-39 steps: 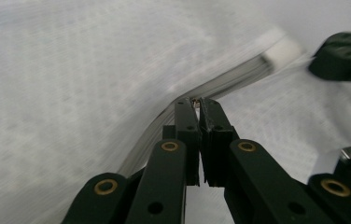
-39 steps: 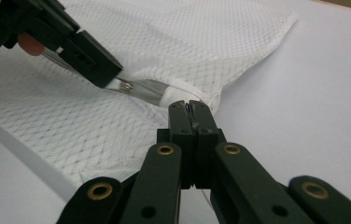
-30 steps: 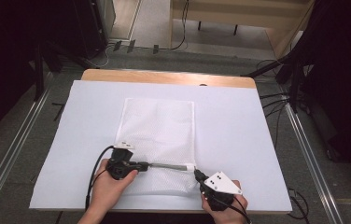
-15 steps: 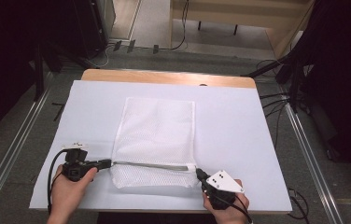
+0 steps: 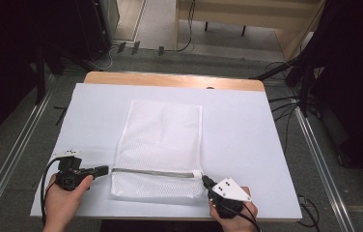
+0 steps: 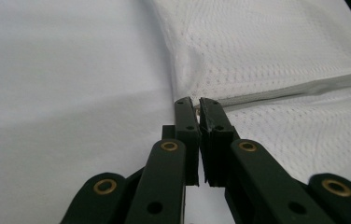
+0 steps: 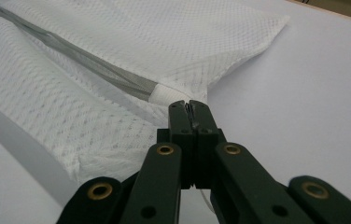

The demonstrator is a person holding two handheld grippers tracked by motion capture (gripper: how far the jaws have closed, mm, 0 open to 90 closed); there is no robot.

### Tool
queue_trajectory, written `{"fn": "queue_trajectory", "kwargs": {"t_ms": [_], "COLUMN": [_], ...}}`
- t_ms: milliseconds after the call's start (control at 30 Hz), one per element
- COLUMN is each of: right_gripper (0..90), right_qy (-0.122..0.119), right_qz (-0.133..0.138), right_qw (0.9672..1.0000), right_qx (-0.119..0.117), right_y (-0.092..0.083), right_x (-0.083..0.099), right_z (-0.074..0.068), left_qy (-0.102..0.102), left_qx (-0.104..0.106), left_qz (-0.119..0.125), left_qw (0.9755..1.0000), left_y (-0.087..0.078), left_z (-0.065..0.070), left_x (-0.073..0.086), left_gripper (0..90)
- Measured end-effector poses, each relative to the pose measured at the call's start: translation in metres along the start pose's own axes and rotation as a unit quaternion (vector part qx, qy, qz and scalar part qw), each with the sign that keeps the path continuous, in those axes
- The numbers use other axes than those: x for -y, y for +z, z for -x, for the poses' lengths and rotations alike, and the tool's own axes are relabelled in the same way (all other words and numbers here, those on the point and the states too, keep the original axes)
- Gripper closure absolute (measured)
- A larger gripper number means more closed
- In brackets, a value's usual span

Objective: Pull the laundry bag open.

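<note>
one white mesh bag point(image 5: 160, 145), one zipper point(image 5: 155, 172), two grippers, left point(image 5: 103, 169), right point(image 5: 204, 180)

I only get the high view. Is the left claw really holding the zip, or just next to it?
Observer: In the left gripper view, the left claw has its jaws nearly together, pinching the very end of the zip.
Operator: And the other claw?
Observer: The right gripper view shows the right claw shut tight on the edge of the bag, beside the zip's white end patch.
</note>
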State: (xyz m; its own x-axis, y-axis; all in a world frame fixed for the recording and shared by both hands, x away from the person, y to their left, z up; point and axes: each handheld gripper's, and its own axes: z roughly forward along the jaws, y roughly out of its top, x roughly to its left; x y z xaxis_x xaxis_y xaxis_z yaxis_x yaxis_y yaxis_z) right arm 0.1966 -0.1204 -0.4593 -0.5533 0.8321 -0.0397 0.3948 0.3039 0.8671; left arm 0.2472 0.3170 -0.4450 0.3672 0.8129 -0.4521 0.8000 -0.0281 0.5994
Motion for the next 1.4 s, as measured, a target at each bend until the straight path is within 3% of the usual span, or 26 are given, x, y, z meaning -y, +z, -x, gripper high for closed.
{"fn": "queue_trajectory", "kwargs": {"t_ms": [67, 100, 133, 167, 300, 433, 533, 633, 733, 900, 1067, 1200, 1300, 1400], "right_gripper": [90.0, 90.0, 90.0, 90.0, 90.0, 89.0, 71.0, 51.8, 44.7, 35.7, 32.4, 30.5, 29.3, 28.8], "right_qy": [-0.002, -0.006, -0.005, -0.003, 0.001, 0.018, 0.035, 0.052, 0.078, 0.090, 0.094, 0.108, 0.115, 0.122], "right_qz": [0.003, 0.005, 0.006, 0.007, 0.004, -0.004, -0.007, -0.007, -0.001, 0.016, 0.034, 0.045, 0.050, 0.048], "right_qw": [1.0000, 1.0000, 1.0000, 0.9999, 0.9999, 0.9996, 0.9993, 0.9983, 0.9967, 0.9958, 0.9949, 0.9930, 0.9921, 0.9913], "right_qx": [-0.001, -0.001, -0.003, -0.011, -0.012, -0.021, -0.011, 0.026, 0.025, -0.001, -0.012, -0.016, -0.013, -0.003], "right_y": [-0.001, -0.001, -0.001, -0.001, 0.000, 0.003, 0.005, 0.004, 0.002, -0.002, -0.010, -0.020, -0.025, -0.028], "right_x": [0.001, 0.001, 0.002, 0.002, 0.004, 0.009, 0.013, 0.014, 0.014, 0.014, 0.014, 0.015, 0.017, 0.020], "right_z": [-0.001, -0.002, -0.002, -0.003, -0.002, 0.004, 0.011, 0.021, 0.031, 0.047, 0.065, 0.084, 0.095, 0.107], "left_qy": [0.001, 0.000, 0.003, 0.005, 0.019, 0.018, 0.015, 0.014, 0.027, 0.063, 0.069, 0.072, 0.086, 0.103], "left_qx": [0.015, 0.016, 0.013, 0.003, -0.014, -0.024, -0.028, -0.029, -0.028, -0.051, -0.055, -0.092, -0.079, -0.088], "left_qz": [0.029, 0.042, 0.056, 0.069, 0.091, 0.084, 0.084, 0.087, 0.090, 0.123, 0.145, 0.157, 0.163, 0.165], "left_qw": [0.9995, 0.9990, 0.9983, 0.9976, 0.9955, 0.9960, 0.9960, 0.9957, 0.9952, 0.9891, 0.9856, 0.9805, 0.9796, 0.9770], "left_y": [-0.001, -0.002, -0.002, -0.002, 0.002, 0.010, 0.011, 0.012, 0.013, 0.012, 0.007, 0.000, -0.005, -0.009], "left_z": [0.001, 0.002, 0.004, 0.006, 0.011, 0.009, 0.007, 0.006, 0.007, 0.011, 0.011, 0.011, 0.008, 0.006], "left_x": [0.003, 0.003, 0.003, 0.003, 0.003, 0.005, 0.006, 0.007, 0.007, 0.008, 0.008, 0.009, 0.011, 0.012], "left_gripper": [87.4, 82.4, 72.7, 55.8, 46.8, 45.5, 45.2, 42.4, 36.9, 24.4, 13.8, 13.6, 13.3, 10.4]}}
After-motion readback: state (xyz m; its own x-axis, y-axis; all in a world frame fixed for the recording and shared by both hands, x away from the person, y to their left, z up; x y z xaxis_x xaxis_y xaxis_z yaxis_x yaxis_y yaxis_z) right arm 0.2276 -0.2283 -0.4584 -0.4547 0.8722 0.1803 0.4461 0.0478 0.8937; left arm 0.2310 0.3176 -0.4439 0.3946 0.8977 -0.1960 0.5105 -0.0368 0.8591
